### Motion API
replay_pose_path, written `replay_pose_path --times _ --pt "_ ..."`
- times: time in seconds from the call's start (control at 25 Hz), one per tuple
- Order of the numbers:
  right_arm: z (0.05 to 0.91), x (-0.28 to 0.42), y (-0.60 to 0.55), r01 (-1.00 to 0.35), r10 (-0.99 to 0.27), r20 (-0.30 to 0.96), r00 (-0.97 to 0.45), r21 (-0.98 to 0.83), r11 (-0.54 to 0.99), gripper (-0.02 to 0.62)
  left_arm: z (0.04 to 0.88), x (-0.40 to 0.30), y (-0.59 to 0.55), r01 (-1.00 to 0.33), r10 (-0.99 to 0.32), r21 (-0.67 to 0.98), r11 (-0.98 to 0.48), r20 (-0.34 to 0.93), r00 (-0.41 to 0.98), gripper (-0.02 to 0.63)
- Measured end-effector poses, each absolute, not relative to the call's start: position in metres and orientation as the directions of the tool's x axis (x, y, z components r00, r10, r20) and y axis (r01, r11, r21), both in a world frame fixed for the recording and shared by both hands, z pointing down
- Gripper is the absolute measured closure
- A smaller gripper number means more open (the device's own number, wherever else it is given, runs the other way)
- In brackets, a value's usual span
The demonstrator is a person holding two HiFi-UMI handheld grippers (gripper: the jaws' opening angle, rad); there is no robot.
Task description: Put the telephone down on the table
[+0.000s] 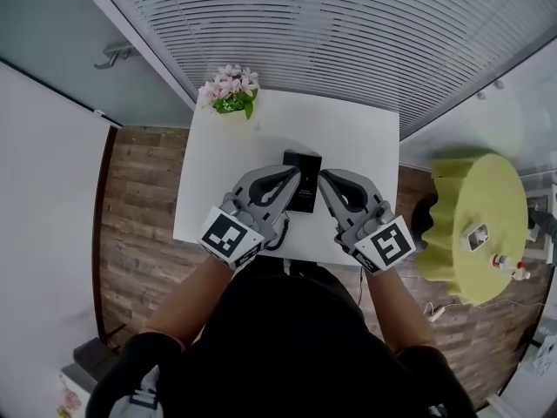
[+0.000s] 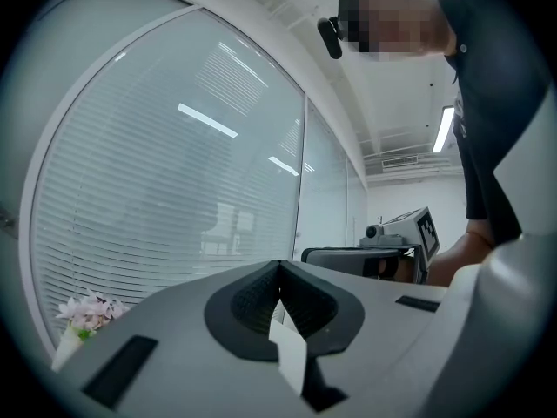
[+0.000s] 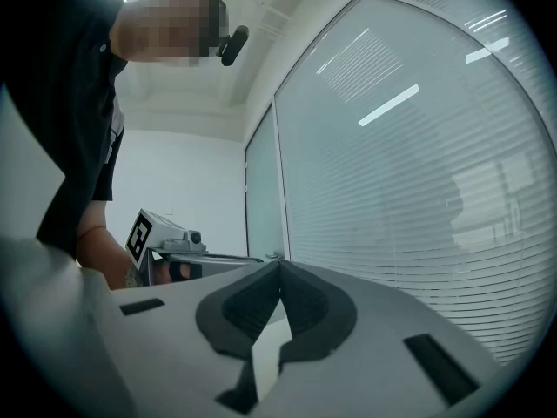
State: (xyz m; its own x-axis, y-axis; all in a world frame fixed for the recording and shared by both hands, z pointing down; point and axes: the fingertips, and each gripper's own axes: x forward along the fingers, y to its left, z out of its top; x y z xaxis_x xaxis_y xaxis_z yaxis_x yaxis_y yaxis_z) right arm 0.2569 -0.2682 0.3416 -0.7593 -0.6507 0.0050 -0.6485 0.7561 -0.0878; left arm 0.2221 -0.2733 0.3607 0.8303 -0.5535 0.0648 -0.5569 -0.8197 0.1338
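The telephone (image 1: pixel 303 165) lies between the left gripper (image 1: pixel 294 175) and right gripper (image 1: pixel 324 178), whose fingers are closed and empty.

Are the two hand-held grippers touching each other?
Apart. The head view shows the left hand-held gripper and the right hand-held gripper with their tips facing, and a strip of the black telephone showing in the gap between them.

We see open table (image 1: pixel 357 146) right of and beyond the telephone (image 1: pixel 303 174); flowers (image 1: pixel 230 90) block the far-left corner, and blinds (image 1: pixel 331 33) wall off the far edge.
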Motion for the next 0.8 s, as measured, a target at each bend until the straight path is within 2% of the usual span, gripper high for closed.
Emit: replay_pose_path --times 0.8 --pt "0.3483 0.2569 -0.2651 -0.669 -0.669 0.031 -0.743 -0.08 0.739 0.572 0.361 0.2208 -0.2685 -0.557 -0.552 0.119 -0.822 0.069 0.831 0.597"
